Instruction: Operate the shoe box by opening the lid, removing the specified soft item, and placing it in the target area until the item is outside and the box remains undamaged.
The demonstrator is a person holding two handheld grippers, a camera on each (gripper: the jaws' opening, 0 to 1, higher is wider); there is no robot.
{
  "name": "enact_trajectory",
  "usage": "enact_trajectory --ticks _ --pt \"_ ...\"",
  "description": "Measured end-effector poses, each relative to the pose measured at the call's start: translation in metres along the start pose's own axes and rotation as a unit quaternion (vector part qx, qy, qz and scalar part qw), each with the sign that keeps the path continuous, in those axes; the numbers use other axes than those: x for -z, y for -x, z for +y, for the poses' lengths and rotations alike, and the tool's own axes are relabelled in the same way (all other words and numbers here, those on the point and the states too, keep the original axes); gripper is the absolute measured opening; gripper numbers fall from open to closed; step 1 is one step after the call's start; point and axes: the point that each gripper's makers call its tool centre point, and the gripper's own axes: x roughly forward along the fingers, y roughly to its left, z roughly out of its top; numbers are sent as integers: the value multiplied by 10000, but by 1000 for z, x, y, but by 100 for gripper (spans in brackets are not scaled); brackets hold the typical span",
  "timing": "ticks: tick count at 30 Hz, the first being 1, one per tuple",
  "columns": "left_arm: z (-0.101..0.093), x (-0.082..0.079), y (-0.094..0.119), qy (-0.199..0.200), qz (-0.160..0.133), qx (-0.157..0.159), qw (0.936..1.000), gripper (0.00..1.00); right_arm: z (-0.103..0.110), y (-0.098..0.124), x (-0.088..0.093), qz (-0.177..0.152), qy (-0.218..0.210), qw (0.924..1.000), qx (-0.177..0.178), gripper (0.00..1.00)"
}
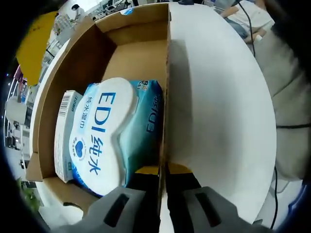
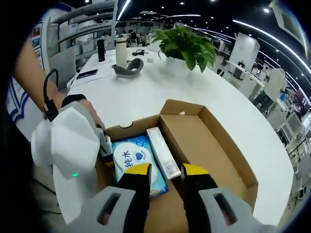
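An open cardboard shoe box (image 2: 214, 141) sits on a white table (image 2: 146, 97). Inside at its left end lie a soft blue-and-white wet-wipes pack (image 2: 132, 160) (image 1: 109, 136) and, beside it, a slim white carton (image 2: 163, 151) (image 1: 64, 133). My left gripper (image 1: 164, 177) is shut on the box's side wall (image 1: 166, 97), one jaw inside and one outside. In the right gripper view it shows at the box's left wall as the left gripper (image 2: 103, 143), held by a hand. My right gripper (image 2: 166, 177) hovers open above the wipes pack and carton, with nothing between its fingers.
A potted plant (image 2: 187, 46), a white cup (image 2: 121, 52), a dark bottle (image 2: 100, 50) and a grey curved object (image 2: 129, 69) stand at the table's far side. The box's right half is bare cardboard. A seated person (image 1: 248, 17) is beyond the table.
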Motion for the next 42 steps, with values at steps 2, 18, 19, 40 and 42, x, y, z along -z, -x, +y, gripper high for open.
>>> enact_trajectory --ticks 2,18,19,40,42 --pt "0 0 1 32 6 13 10000 1 -1 -3 2 78 -105 9999 -2 23" --pt "0 0 0 -8 -9 -1 10000 1 1 -40 16 472 47 9988 -123 24" --pt "0 0 1 -9 -10 0 10000 1 1 -42 17 527 86 9985 -140 24" --pt "2 0 1 -53 -17 -16 10000 1 -1 -75 19 906 114 9955 -242 19" --pt "2 0 1 -57 -21 -23 10000 1 -3 -74 22 967 437 9942 -174 18"
